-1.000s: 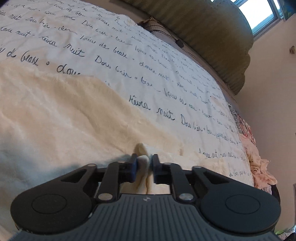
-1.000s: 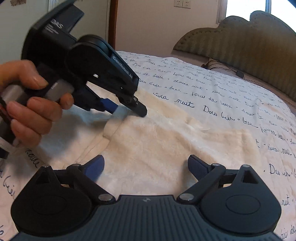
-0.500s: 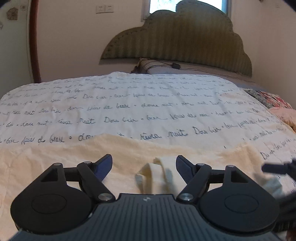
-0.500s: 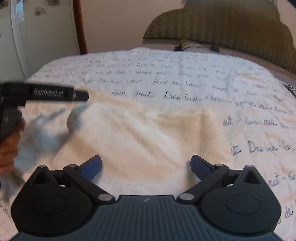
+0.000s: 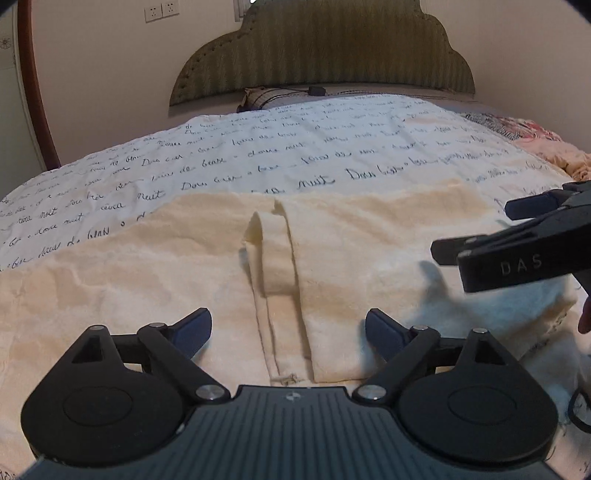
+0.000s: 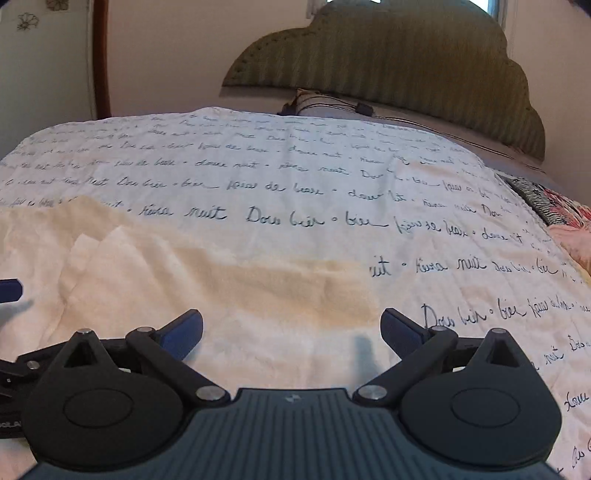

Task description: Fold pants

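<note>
Plainly, you had cream pants (image 5: 369,258) spread flat on the bed (image 5: 258,155) near its front edge: soft, light, limp cloth, best pinched at a hem or waistband corner. Your left gripper (image 5: 288,326) had just opened wide, empty; your right gripper (image 6: 291,326) also gaped empty.

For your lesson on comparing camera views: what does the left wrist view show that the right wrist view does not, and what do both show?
Only the left wrist view shows the raised fold strip on the cream pants and wall sockets. Only the right wrist view shows the flower decals. Both show the pants, the script-printed cover, the headboard and open grippers.
</note>
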### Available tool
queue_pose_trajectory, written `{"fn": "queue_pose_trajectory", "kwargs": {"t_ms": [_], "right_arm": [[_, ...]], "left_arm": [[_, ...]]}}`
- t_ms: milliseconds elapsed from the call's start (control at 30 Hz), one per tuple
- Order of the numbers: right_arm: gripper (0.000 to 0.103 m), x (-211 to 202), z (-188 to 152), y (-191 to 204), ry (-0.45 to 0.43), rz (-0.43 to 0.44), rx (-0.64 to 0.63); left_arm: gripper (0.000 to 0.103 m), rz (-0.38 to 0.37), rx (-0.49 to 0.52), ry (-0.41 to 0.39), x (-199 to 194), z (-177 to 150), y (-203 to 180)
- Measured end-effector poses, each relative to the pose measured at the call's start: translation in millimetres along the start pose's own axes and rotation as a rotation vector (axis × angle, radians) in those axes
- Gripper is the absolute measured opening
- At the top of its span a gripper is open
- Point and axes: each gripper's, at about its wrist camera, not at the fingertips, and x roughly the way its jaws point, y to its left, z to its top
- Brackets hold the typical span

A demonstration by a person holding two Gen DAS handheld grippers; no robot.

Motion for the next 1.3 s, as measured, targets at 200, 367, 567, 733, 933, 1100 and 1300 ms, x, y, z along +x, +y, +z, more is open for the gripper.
{"fn": "queue_pose_trajectory", "kwargs": {"t_ms": [200,367,567,733,933,1100,1300], "right_arm": [[0.103,15.4,-15.0,4.2,0.065,0.023,0.049],[0.103,5.8,-21.4,14.8,0.05,0.087,0.06],[0.103,-2.6,-26.1,39.0,-0.005,-0.005,0.037],[0.103,-6.5,-22.4,79.2,-0.029,0.11,-0.076],[0.103,-15.3,-17.0,94.3,-0.055,0.03,-0.055],[0.103,-61.9,-11.8,131.5,-0.289,0.16,-0.104],[0.103,-26.6,-17.6,194.0,-0.102,0.106,-0.273]], "left_arm": [[0.093,0.057,-0.003,-0.066,-29.1,-4.0,11.0],[0.095,0.119,-0.024,-0.018,-30.9,-19.4,38.9],[0.094,0.17,-0.102,-0.036,-49.6,-33.0,81.3],[0.098,0.213,-0.127,0.038,-39.0,-40.3,115.1],[0.098,0.302,-0.101,-0.089,-77.0,-43.7,151.6],[0.101,0.313,-0.202,0.042,-63.0,-58.7,204.5],[0.1,0.344,-0.233,-0.058,-98.2,-67.4,226.6]]}}
